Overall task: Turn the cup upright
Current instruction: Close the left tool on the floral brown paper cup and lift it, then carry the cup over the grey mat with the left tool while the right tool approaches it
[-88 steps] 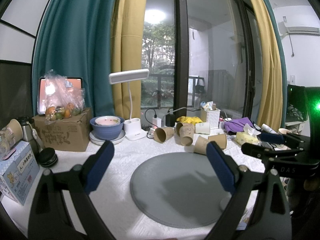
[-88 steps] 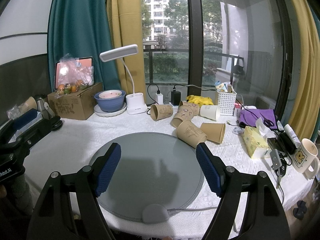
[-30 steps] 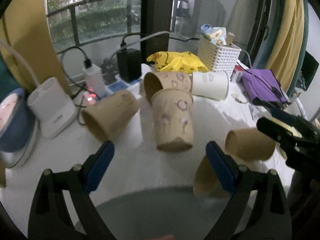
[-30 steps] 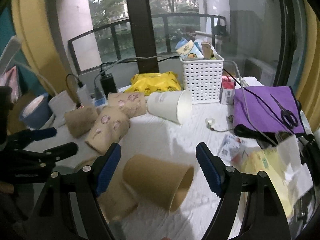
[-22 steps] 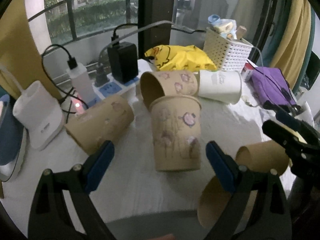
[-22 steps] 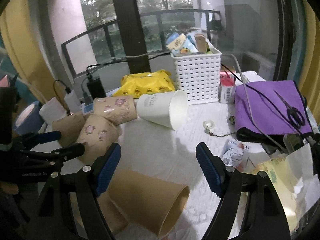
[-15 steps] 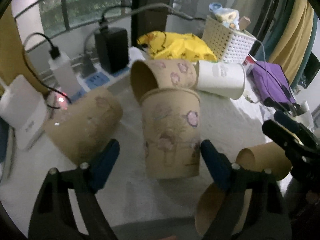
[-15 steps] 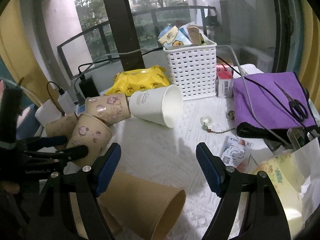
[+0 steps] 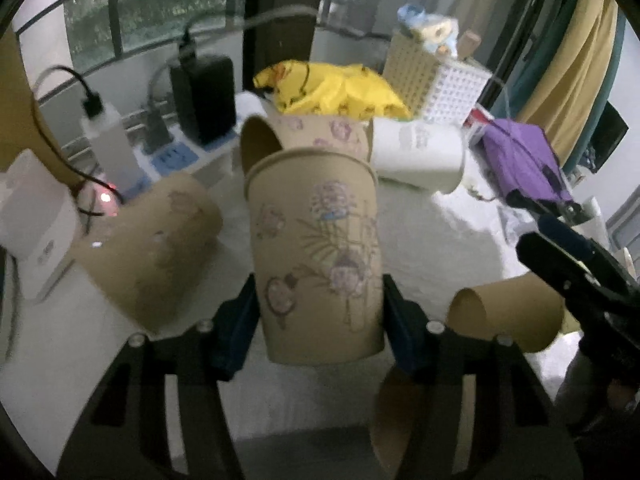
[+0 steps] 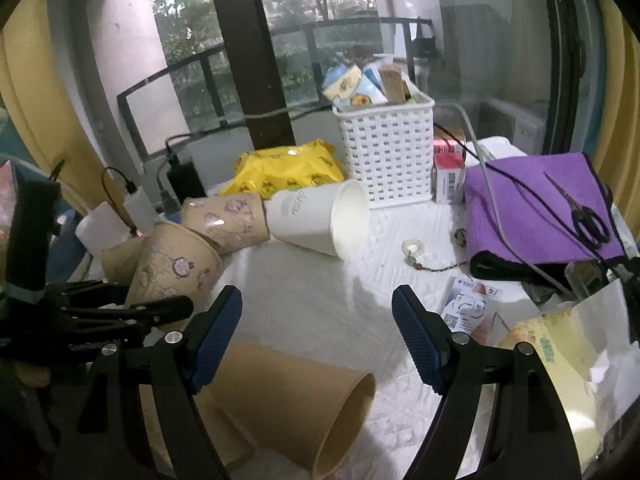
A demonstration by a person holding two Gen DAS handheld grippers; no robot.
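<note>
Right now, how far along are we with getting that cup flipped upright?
Done: the left gripper has closed on the printed kraft cup, fingers pressing both its sides. In hand: the cup looks tilted, rim up and away from the camera, whether it has left the table I cannot tell. Left: standing it upright and releasing. The right gripper is open over a plain brown cup lying on its side.

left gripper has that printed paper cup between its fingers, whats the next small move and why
Probably lift a little, then start rotating the wrist. The left gripper looks closed on the printed cup near its base, and the cup still lies tilted, its rim pointing away. Another printed cup and a brown cup crowd it, so clearing them first seems wise. The right gripper is open and idle.
</note>
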